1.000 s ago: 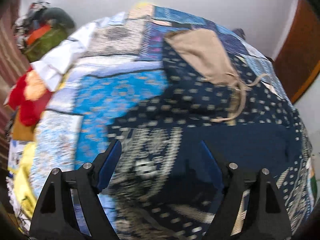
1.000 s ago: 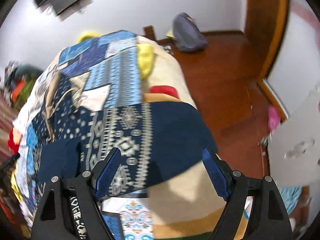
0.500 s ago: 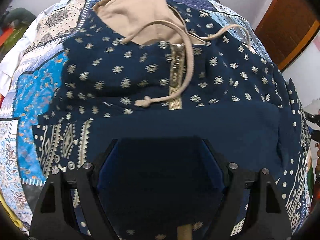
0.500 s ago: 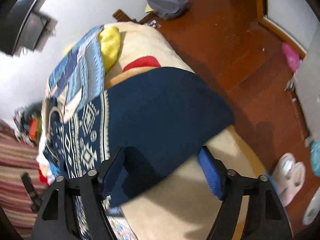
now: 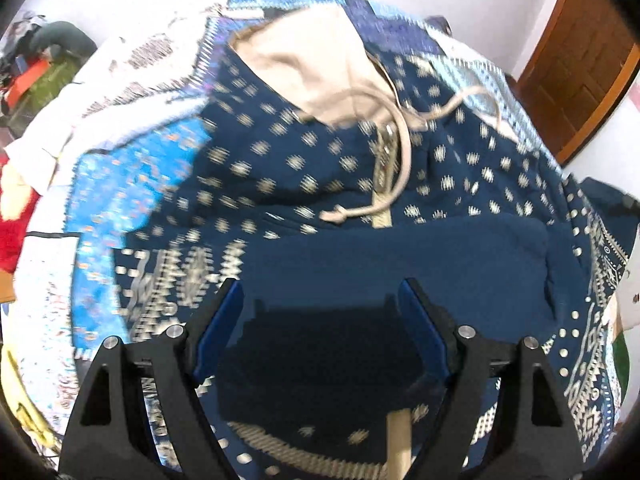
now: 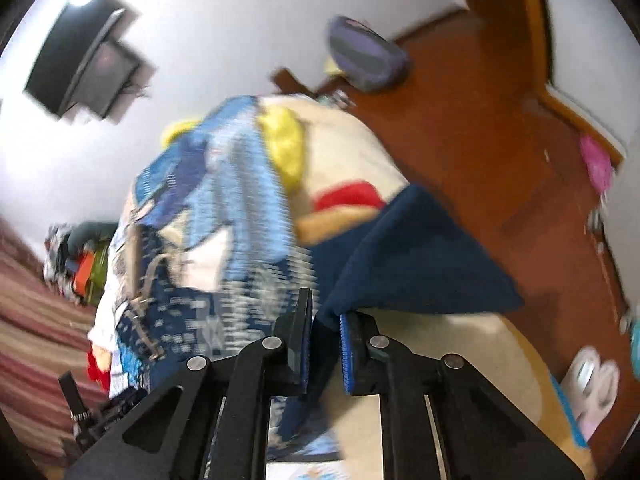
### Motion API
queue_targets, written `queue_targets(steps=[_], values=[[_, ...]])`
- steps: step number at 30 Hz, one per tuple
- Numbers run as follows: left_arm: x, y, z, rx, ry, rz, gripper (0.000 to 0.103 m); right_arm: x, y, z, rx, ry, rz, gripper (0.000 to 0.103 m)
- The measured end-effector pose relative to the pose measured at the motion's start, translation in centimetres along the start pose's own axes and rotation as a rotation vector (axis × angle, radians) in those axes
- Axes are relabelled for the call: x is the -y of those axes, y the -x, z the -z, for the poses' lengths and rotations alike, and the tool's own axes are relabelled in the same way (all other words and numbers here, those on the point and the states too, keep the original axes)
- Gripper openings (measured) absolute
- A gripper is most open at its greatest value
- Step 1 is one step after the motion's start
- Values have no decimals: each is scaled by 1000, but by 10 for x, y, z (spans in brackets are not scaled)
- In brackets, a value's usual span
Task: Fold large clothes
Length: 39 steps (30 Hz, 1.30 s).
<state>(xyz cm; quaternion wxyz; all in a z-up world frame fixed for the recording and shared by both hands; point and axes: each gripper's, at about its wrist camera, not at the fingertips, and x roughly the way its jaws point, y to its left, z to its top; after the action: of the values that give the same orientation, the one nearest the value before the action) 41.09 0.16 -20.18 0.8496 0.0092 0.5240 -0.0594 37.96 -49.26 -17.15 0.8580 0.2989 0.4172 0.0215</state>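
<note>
Home bedroom, patchwork-quilted bed [image 5: 132, 184], wooden door [image 5: 576, 80], wall-mounted television [image 6: 80, 52]

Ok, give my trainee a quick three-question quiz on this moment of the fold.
1. True or false: the right gripper is pinching navy fabric of the hoodie.
2. How do the jaws of the left gripper stand? A) wide open B) clamped shut C) out of view
3. Fill in: the hood lining and drawstring are coloured ____.

Key: 1 true; 2 A; 3 beige.
</note>
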Motion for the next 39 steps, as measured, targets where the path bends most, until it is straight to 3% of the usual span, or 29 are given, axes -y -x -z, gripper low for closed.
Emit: queue_targets(steps=[5,8,12,15,19,24,31,35,39], values=[[-20,37,4,86,22,-25,80,-89,40,-9,85,162,-102,8],[-34,56,11,126,36,-22,80,-144,47,0,86,250,-163,8],[-50,75,26,154,43,-34,80,-196,23,33,8,331,-201,8],[-59,82,40,161,38,-54,80,-221,-21,72,-110,363,-191,8],[-74,84,61,140,35,-61,80,-223,-75,123,-258,403,-76,9],[-81,80,81,106,13,-86,80,-198,-101,163,-352,463,41,9],[-39,81,76,138,-119,-122,80,-179,-78,176,-391,555,93,9],[-3,87,64,164,-184,-82,80,-170,-61,183,-408,603,131,9],[38,94,44,180,-246,-17,80,-150,-30,174,-352,587,122,9]])
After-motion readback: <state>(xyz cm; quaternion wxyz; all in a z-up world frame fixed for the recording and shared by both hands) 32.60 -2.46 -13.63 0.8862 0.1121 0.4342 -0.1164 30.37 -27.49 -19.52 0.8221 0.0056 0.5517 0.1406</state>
